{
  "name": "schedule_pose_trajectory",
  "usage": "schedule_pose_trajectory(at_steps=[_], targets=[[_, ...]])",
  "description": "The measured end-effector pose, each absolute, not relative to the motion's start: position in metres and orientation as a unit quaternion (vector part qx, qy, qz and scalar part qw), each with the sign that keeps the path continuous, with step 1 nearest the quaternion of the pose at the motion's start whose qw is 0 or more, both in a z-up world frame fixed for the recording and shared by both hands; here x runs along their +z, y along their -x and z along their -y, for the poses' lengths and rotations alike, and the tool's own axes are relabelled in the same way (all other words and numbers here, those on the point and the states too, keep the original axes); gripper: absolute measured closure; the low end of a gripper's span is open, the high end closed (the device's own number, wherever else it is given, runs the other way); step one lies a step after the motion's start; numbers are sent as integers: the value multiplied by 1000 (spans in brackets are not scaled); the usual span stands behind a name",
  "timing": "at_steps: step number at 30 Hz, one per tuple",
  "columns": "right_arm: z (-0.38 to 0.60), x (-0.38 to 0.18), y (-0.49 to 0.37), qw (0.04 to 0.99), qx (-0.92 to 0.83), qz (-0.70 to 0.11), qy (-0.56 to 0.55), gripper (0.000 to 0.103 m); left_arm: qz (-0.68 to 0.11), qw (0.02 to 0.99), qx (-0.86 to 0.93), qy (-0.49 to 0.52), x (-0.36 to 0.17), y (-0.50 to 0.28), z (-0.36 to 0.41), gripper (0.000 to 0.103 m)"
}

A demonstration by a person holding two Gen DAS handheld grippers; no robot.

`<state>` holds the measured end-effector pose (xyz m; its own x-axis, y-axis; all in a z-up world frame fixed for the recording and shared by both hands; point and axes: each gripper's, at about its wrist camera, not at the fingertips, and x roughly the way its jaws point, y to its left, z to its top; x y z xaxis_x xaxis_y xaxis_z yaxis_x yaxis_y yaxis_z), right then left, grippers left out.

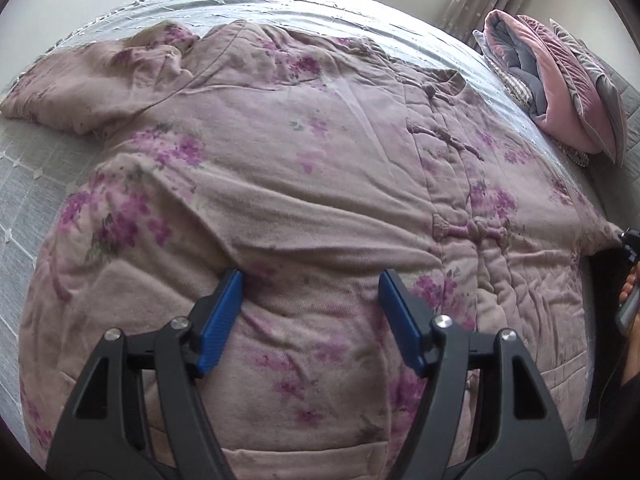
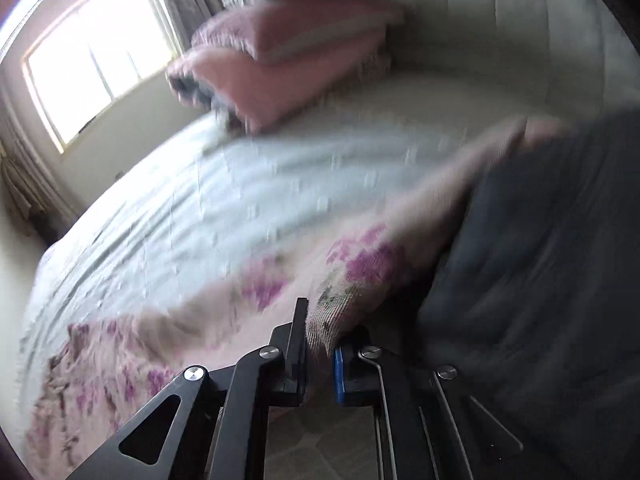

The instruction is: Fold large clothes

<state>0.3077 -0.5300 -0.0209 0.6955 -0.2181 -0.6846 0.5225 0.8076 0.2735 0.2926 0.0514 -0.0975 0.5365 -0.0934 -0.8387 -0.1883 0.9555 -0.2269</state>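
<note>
A large quilted floral jacket [image 1: 280,184] is spread flat, front up with its knot buttons fastened, across most of the bed [image 1: 24,184], presumably so that its sides and sleeves can be folded inward. One sleeve [image 1: 92,76] is left bunched at the far left. The right hand-held gripper [image 2: 320,354] is closed on an edge of the jacket at the bed's side, the cloth being pinched between its jaws, apparently to lift or pull that edge over; the right wrist view is blurred. The left hand-held gripper [image 1: 310,312] is held wide apart above the jacket's lower part, with nothing grasped. The bed is covered by a pale grey spread. Folded pink and grey bedding [image 1: 560,92] is stacked toward the headboard, beside a curtained window [image 2: 96,56].
</note>
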Motion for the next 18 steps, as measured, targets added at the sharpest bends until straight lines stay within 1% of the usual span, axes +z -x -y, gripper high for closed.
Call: schedule_pose_trajectory(at_steps=[1,3,5,9,11,13,16,18], targets=[[531,-17,-307,891,-216,-331,-226,94,-481,863,28,151,-98,-295,-53,33],[534,-30,-312,870,-231,-377,-220,94,-480,863,27,154,-98,-295,-54,33],[529,-45,-312,860,-241,-400,-206,94,-479,863,27,155,-97,-293,-56,33],[531,-44,-297,864,-237,-368,-251,94,-476,861,27,176,-93,-291,-68,33],[530,-23,-292,870,-230,-342,-271,94,-473,860,30,189,-89,-290,-74,33],[518,4,-300,882,-228,-320,-262,94,-469,860,31,198,-86,-289,-78,33],[469,57,-304,922,-203,-258,-204,94,-463,860,37,212,-83,-287,-89,33],[404,89,-301,958,-142,-208,-139,94,-462,856,44,225,-84,-286,-97,33]])
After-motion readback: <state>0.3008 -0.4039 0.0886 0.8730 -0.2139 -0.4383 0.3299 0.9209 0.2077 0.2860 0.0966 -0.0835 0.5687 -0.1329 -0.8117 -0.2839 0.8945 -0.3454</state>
